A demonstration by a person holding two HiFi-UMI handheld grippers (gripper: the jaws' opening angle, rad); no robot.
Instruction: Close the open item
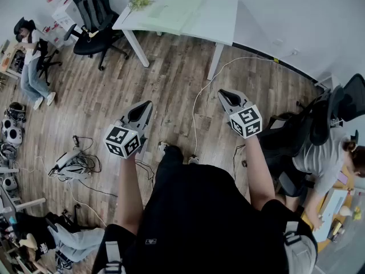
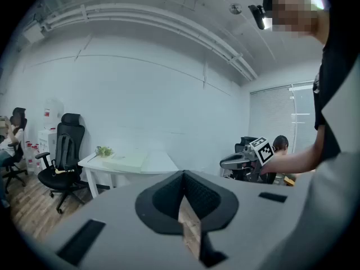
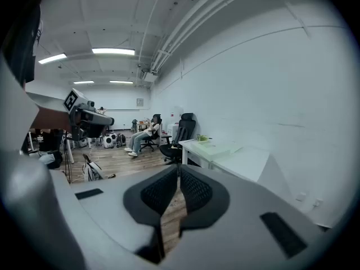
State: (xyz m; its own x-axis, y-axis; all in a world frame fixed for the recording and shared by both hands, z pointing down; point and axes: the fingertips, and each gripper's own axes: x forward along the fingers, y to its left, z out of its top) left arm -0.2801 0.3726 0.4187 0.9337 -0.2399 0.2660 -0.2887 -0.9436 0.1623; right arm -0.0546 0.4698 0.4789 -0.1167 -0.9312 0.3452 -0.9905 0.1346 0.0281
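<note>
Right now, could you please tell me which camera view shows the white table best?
The head view: the white table shows whole from above, top and legs. Both gripper views show it small, side-on, beyond their jaws.

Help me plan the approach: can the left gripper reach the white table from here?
Probably not yet: the left gripper, jaws shut, hangs over wood floor well short of the white table. Nothing stands between them, so stepping forward should do.

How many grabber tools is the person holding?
2. The left hand-held gripper is held out on the left, over the floor. The right hand-held gripper is out on the right. Both are shut and hold nothing. No others show.
</note>
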